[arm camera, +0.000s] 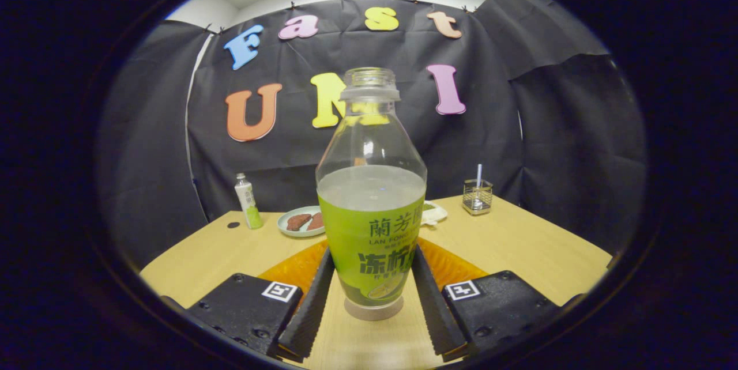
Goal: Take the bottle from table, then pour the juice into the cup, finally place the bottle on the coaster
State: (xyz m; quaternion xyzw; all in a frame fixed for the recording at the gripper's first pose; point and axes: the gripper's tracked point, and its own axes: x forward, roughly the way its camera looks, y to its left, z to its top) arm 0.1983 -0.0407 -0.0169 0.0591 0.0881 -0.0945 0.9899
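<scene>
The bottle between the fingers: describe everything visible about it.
The bottle is clear plastic, uncapped, with a threaded neck and a green printed sleeve around its lower half. Pale liquid fills it roughly halfway. It is upright between the gripper fingers, which flank the label closely; whether they press it is unclear. An orange coaster lies behind it.

The bottle point(371, 197) hides most of the orange coaster point(450, 266) behind it.

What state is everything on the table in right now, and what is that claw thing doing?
Bottle: upright, uncapped, partly full.
Gripper: fingers press the bottle's sides.
Orange coaster: flat, behind the bottle.
Small bottle: upright, capped.
Plate: holding brown food.
Wire holder: upright, stick inside.
</scene>
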